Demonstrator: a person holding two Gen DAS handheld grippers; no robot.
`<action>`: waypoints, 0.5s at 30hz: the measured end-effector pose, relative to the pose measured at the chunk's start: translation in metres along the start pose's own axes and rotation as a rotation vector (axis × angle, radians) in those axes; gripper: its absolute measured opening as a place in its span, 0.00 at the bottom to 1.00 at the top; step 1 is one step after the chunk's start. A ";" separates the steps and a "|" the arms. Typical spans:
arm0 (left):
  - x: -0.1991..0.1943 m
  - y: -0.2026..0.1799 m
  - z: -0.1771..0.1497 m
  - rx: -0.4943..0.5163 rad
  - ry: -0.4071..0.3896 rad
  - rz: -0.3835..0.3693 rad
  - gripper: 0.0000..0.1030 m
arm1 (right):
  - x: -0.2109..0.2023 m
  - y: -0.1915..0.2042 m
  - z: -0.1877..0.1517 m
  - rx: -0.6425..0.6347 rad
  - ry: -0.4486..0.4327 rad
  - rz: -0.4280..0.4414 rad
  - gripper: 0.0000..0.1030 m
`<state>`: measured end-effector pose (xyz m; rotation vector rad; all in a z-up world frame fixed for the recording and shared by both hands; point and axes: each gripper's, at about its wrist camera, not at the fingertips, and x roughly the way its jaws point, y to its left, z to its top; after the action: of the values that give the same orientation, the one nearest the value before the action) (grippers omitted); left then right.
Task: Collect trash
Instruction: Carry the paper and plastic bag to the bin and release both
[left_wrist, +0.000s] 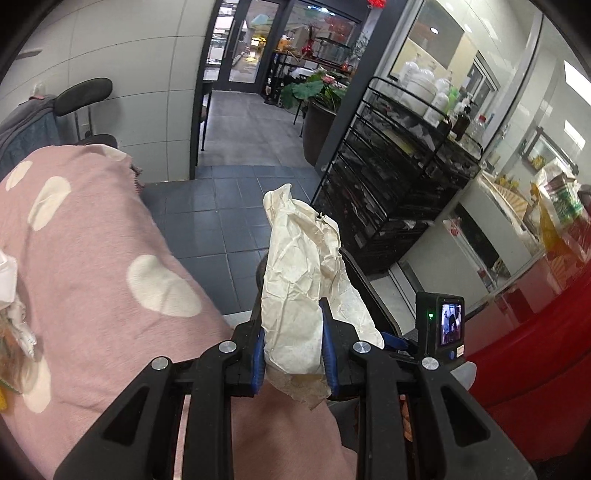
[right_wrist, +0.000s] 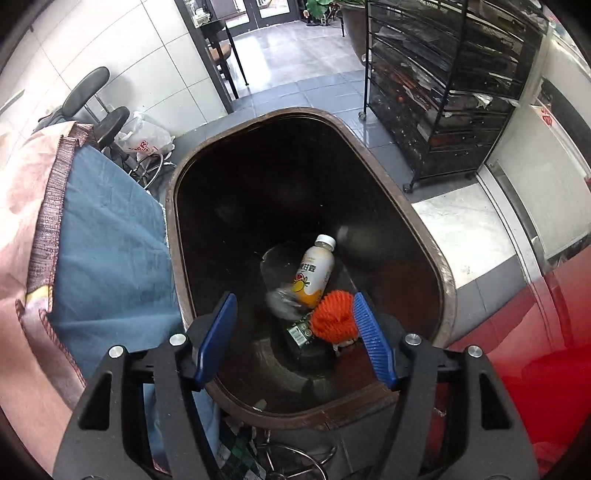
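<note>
One crumpled paper wrapper, cream-coloured, is pinched between the blue pads of the left tongs, which are closed tight on its lower part. Its long axis runs along the fingers, away from the camera: the wide creased end stands up past the pad tips toward the grey tile floor, and a short stained end hangs back behind the pads. The wrapper is held in the air, just beyond the near right edge of the pink tabletop cloth with pale spots. To the right of it, one small camera screen glows, with a green light beside it.

The right tongs are spread wide and hold nothing; both blue pads hang over the near rim of one dark trash bin with a brown rim. At the bottom of the bin lie one white-capped drink bottle, its cap pointing toward the far wall of the bin and its long axis slightly tilted; one orange foam net touching the bottle's base; one small green pack beside the net; and one clear crumpled piece, blurred. One black wire rack stands on the floor beyond the bin's far right side.
</note>
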<state>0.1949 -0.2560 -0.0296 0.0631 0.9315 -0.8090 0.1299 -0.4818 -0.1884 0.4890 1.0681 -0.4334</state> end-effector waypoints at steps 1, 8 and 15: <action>0.007 -0.005 0.001 0.011 0.013 -0.001 0.24 | -0.003 -0.001 -0.002 0.001 -0.003 -0.010 0.65; 0.049 -0.031 0.007 0.066 0.095 -0.013 0.24 | -0.024 -0.023 -0.014 0.048 -0.022 -0.040 0.66; 0.087 -0.050 0.007 0.109 0.180 -0.005 0.24 | -0.036 -0.038 -0.020 0.087 -0.036 -0.048 0.66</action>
<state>0.1961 -0.3462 -0.0752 0.2314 1.0569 -0.8682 0.0796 -0.4976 -0.1699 0.5311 1.0305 -0.5306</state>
